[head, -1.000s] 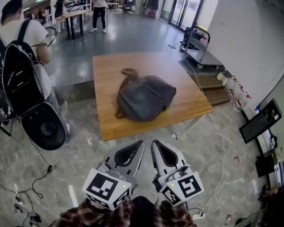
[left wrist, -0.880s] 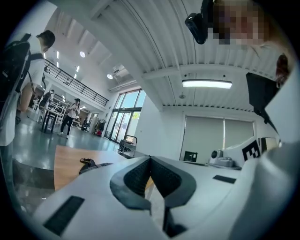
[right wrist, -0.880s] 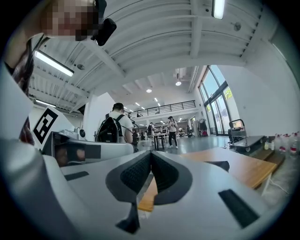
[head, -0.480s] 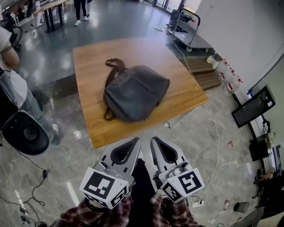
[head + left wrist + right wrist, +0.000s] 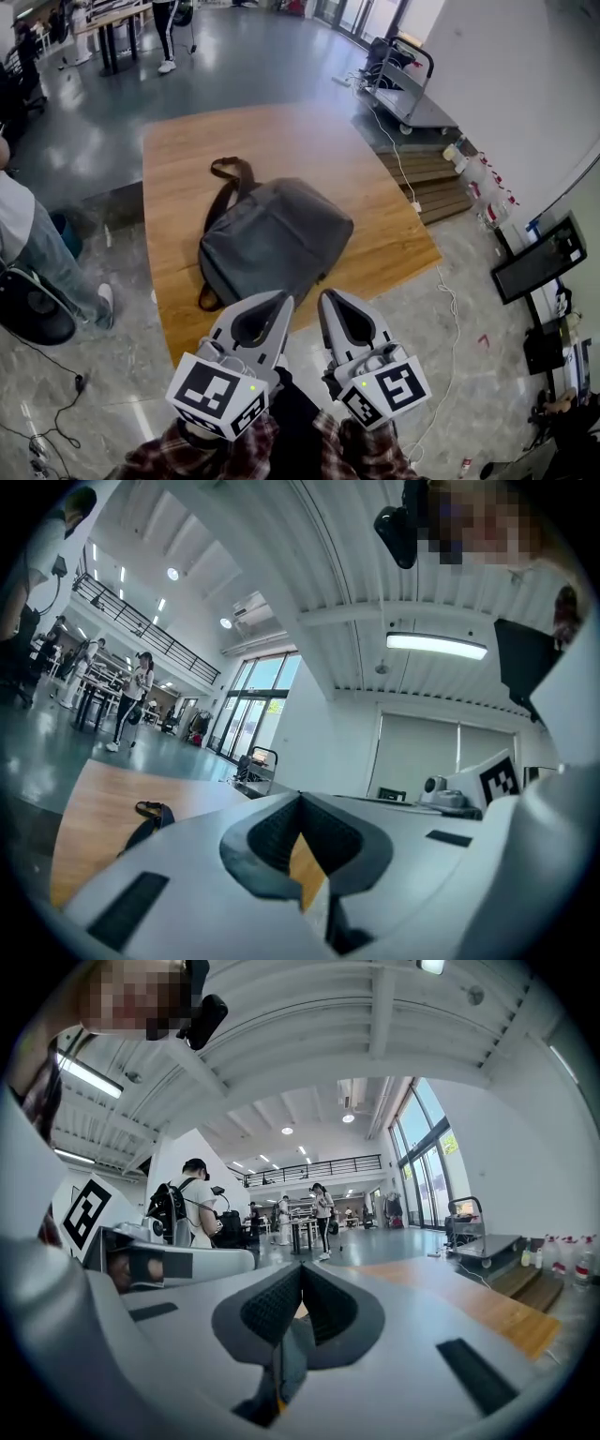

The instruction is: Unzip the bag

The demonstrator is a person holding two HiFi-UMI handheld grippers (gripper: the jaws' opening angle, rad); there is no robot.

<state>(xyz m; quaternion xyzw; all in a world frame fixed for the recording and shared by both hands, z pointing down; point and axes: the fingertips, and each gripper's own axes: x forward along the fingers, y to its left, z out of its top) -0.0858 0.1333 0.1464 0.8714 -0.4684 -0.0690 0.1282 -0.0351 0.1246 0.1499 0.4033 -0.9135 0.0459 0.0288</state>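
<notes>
My left gripper (image 5: 279, 300) clenched on nothing, my right gripper (image 5: 328, 298) the same, jaws tip to tip, side by side near my chest — bag (image 5: 272, 242) lying flat on the table (image 5: 375, 178), ahead of both.

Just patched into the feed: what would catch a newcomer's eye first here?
A dark grey bag lies flat in the middle of a wooden table, its brown strap looped toward the far side. In the foreground, the left hand-held gripper and the right hand-held gripper are held side by side, both shut and empty, neither gripping the bag.
</notes>
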